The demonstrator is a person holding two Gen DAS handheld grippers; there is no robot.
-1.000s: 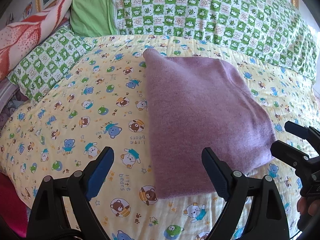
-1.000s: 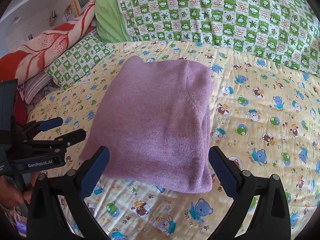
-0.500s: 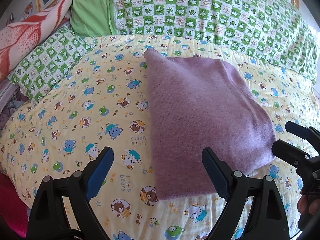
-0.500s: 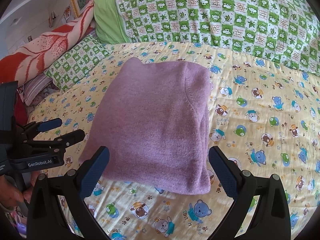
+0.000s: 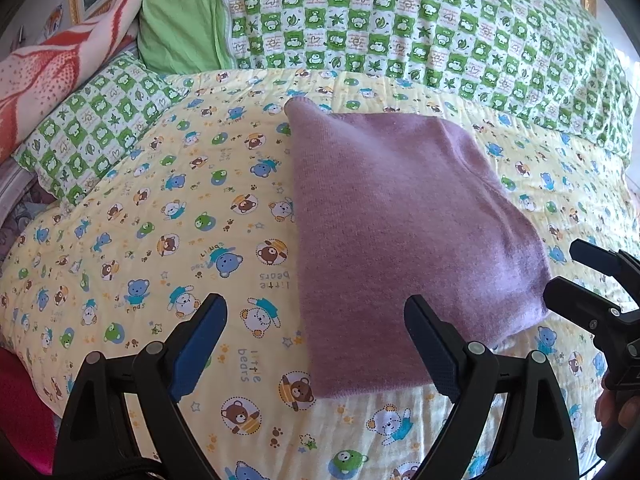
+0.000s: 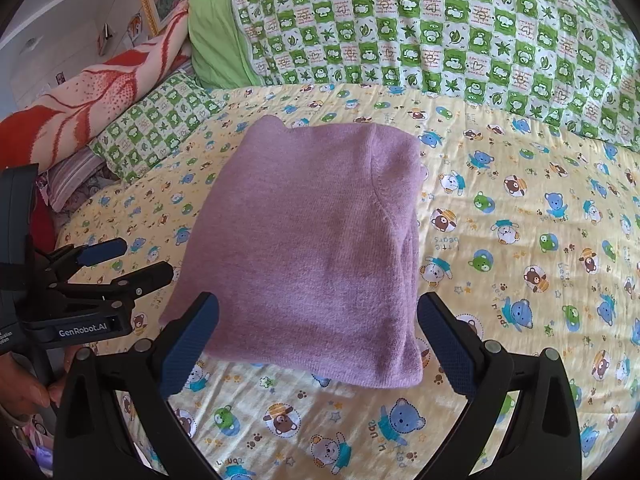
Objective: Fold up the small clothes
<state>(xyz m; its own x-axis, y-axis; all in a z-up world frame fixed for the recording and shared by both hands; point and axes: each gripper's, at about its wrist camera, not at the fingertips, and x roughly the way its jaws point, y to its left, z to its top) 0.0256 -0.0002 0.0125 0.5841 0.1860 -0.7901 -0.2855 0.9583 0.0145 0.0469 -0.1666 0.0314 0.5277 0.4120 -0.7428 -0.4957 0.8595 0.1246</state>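
Observation:
A folded purple knit garment (image 5: 400,232) lies flat on the yellow bear-print bedspread (image 5: 160,220); it also shows in the right wrist view (image 6: 312,248). My left gripper (image 5: 316,336) is open and empty, held above the garment's near left edge. My right gripper (image 6: 318,340) is open and empty, held above the garment's near edge. Each gripper shows in the other's view: the right one at the right edge (image 5: 592,280), the left one at the left edge (image 6: 120,264). Neither touches the cloth.
A green checked quilt (image 5: 400,32) is piled along the back of the bed. A green checked pillow (image 5: 92,128) and a red-and-white blanket (image 5: 52,72) lie at the left. The bedspread (image 6: 540,240) stretches to the right of the garment.
Almost nothing has moved. Both grippers stay open and hover in nearly the same place, drifting slightly back from the garment.

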